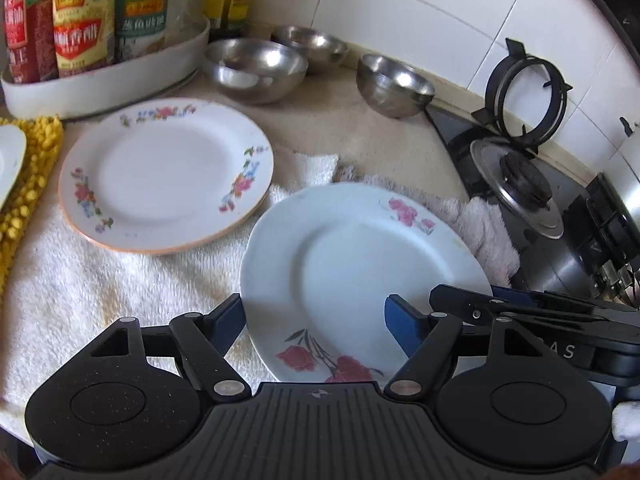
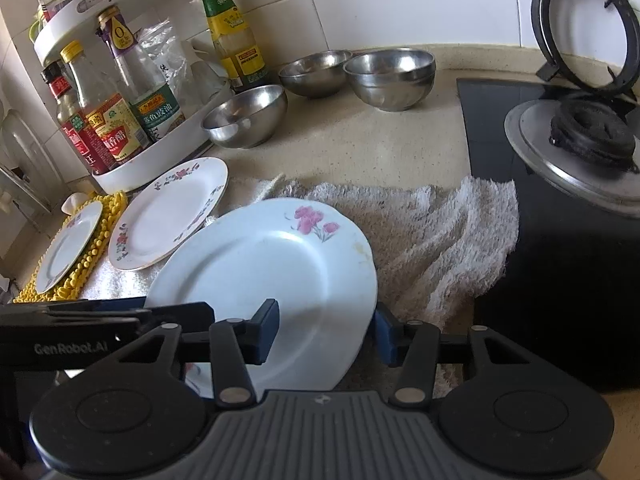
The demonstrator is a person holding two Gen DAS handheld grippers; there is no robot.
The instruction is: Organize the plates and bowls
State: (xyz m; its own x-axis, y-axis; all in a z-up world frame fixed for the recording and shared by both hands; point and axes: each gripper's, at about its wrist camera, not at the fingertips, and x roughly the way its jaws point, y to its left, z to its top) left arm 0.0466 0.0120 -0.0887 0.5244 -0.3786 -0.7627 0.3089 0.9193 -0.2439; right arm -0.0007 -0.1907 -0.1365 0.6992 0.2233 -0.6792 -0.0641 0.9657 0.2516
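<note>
Pale plates with flowers, steel bowls, yellow mat

Lower-centre white plate [image 1: 360, 264] bears pink roses; left-of-centre cream plate [image 1: 166, 174] has multicoloured sprays and an orange rim; silver bowls [image 1: 256, 68] at the top; bobbled yellow mat [image 1: 30, 176] at the left edge.

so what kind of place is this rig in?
Almost certainly a home kitchen counter: a gas hob burner set into it, sauce bottles in a white rack, steel bowls against the tiled wall, floral plates on a towel.
</note>
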